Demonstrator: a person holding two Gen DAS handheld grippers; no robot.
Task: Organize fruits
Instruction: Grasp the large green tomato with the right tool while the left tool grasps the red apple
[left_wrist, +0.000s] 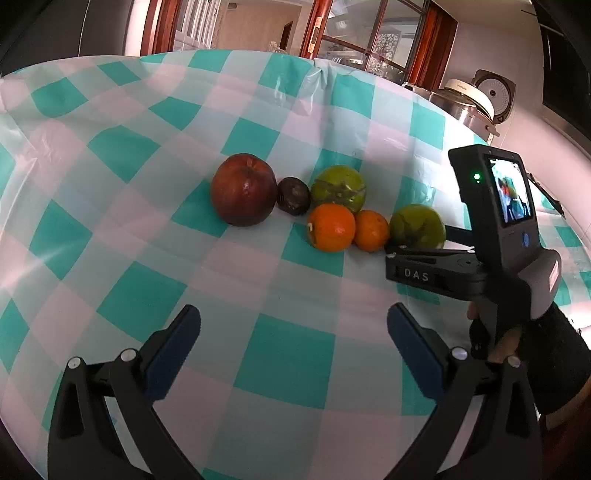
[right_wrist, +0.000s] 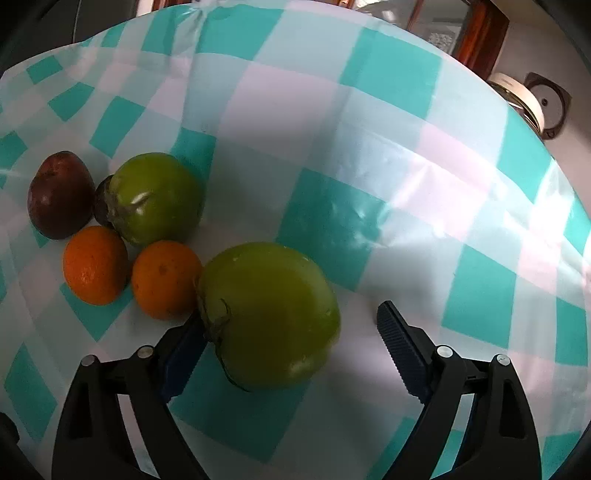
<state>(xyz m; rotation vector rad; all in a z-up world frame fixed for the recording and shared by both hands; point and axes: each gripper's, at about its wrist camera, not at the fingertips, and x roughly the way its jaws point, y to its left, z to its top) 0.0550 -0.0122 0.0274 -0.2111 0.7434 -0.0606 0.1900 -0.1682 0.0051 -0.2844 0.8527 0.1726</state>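
Several fruits lie grouped on a teal-and-white checked tablecloth (left_wrist: 147, 302). A dark red apple (left_wrist: 243, 189), a small dark fruit (left_wrist: 293, 195), a green persimmon (left_wrist: 339, 189), two oranges (left_wrist: 330, 228) (left_wrist: 372, 230) and a second green persimmon (left_wrist: 417, 226) form the group. My left gripper (left_wrist: 293, 332) is open and empty, well short of the fruits. My right gripper (right_wrist: 290, 328) is open, its jaws on either side of the near green persimmon (right_wrist: 269, 314); the left pad (right_wrist: 181, 365) is close to it or touching. The right gripper also shows in the left wrist view (left_wrist: 480, 258).
The table's far edge curves along the top of the left wrist view. Beyond it stand a wooden-framed glass door (left_wrist: 369, 37) and a rice cooker (left_wrist: 476, 99) on a counter at the right.
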